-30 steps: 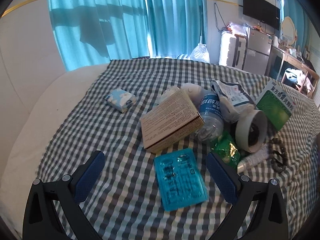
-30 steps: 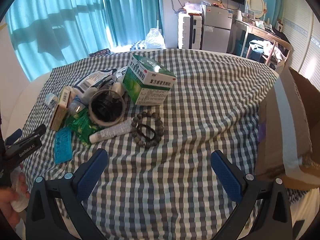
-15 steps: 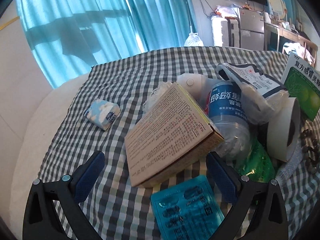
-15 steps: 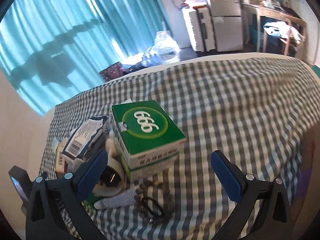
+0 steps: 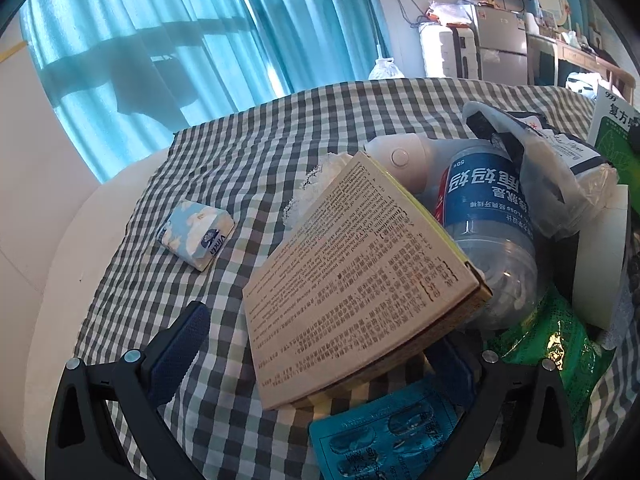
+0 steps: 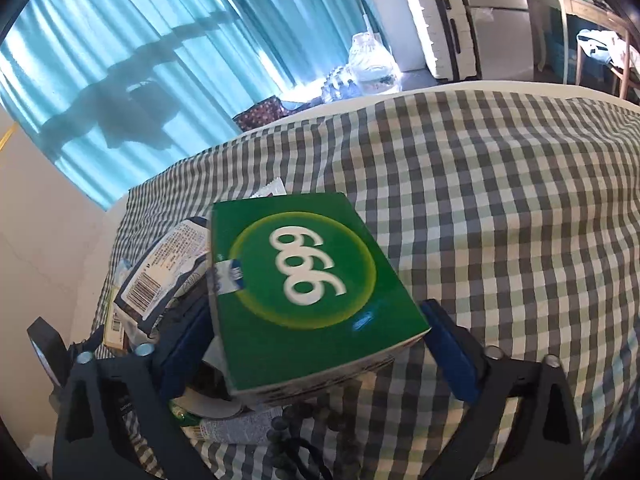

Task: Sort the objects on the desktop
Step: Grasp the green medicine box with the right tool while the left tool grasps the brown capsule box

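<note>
My left gripper [image 5: 320, 350] is open, its fingers either side of a tan printed box [image 5: 360, 280] that leans on the pile. Beside the box lie a clear bottle with a blue label [image 5: 488, 216], a white tape roll [image 5: 596, 264], a green packet [image 5: 556, 344] and a teal blister pack [image 5: 384, 440]. A small tissue pack [image 5: 196, 232] lies apart to the left. My right gripper [image 6: 316, 344] is open around a green "999" box [image 6: 308, 280]; the pads look close to its sides, not clearly touching.
Everything lies on a checked cloth [image 6: 500, 208] over a round white table. A bead bracelet [image 6: 304, 428] and a white tube [image 6: 236, 426] lie under the green box's near edge. A barcoded pouch [image 6: 164, 272] is to its left. Curtains and furniture stand beyond.
Both grippers moved forward and down toward the pile. The left one now straddles the tan box and the right one straddles the green box. Both stayed open.
</note>
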Available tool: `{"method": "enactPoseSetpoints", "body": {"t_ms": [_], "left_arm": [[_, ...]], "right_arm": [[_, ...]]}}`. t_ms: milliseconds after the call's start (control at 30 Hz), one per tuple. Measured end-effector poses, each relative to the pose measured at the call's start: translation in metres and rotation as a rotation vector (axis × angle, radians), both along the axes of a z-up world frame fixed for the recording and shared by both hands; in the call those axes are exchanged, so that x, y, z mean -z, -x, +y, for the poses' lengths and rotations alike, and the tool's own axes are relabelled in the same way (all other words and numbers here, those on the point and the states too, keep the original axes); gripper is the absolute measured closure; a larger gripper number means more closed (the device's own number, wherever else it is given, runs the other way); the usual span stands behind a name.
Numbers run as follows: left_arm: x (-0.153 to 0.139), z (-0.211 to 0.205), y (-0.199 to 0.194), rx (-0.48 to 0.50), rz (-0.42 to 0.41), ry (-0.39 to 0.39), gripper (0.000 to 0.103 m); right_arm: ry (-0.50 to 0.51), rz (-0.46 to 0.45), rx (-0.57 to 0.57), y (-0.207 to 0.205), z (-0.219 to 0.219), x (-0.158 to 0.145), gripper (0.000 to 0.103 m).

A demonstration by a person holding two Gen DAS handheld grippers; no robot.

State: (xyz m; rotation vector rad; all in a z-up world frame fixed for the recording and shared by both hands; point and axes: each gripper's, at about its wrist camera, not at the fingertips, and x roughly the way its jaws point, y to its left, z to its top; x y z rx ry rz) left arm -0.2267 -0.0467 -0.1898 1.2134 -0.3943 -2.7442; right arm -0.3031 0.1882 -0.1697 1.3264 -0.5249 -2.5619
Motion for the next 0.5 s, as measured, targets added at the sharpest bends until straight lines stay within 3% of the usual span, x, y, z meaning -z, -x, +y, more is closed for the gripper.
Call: {"method": "enactPoseSetpoints", "body": {"t_ms": [133, 233, 333, 367, 433, 500], "left_arm": [[-0.001, -0.005, -0.001, 0.008, -0.001, -0.024, 0.000], [-0.006, -0.007, -0.003, 0.023, 0.023, -0.030, 0.007], [-0.011, -0.003, -0.005, 0.056, 0.036, -0.005, 0.028], [-0.011, -0.001, -0.005, 0.069, 0.034, 0.004, 0.041], [-0.013, -0.001, -0.003, 0.076, 0.026, 0.014, 0.045], [-0.017, -0.007, -0.004, 0.070, 0.017, -0.036, 0.052]], "right_arm": [[-0.006, -0.012, 0.006, -0.017, -0.010, -0.006, 0.014], [-0.050, -0.021, -0.014, -0.032, -0.018, -0.010, 0.015], [-0.031, -0.040, -0.011, -0.049, -0.020, -0.009, 0.015], [-0.024, -0.043, -0.005, -0.054, -0.020, -0.010, 0.015], [-0.029, -0.054, 0.000, -0.064, -0.021, -0.010, 0.016], [-0.050, -0.048, 0.008, -0.073, -0.023, -0.013, 0.016]]}}
